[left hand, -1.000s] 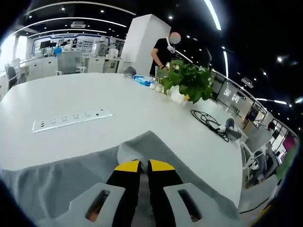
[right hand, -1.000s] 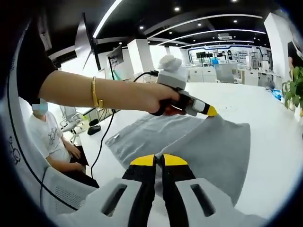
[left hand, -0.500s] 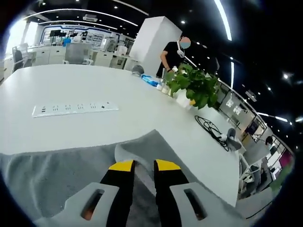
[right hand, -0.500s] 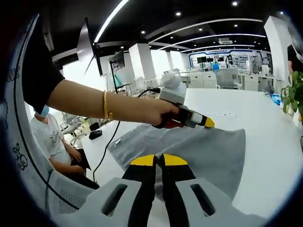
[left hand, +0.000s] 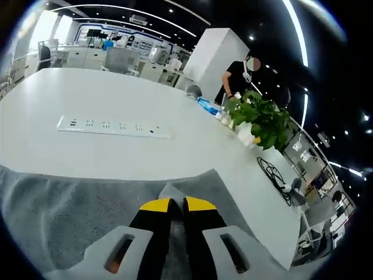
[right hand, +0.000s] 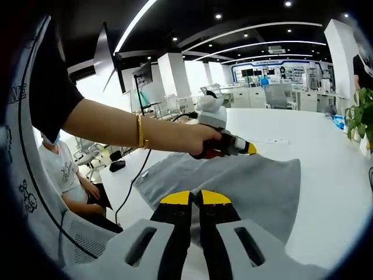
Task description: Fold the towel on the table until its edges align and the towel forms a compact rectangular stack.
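Both grippers pinch the grey towel (right hand: 245, 186) on the white table (left hand: 87, 151): left gripper (left hand: 178, 205) clamps one corner, right gripper (right hand: 195, 198) the near edge. Power strip (left hand: 113, 126) and plant (left hand: 262, 116) lie beyond.

Right gripper (right hand: 195, 197) pinches the grey towel (right hand: 256, 186); left gripper (right hand: 242, 149) grips its far edge.

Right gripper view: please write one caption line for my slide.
Both tools pinch the gray towel over the white table: right tool near, left tool at the far edge.
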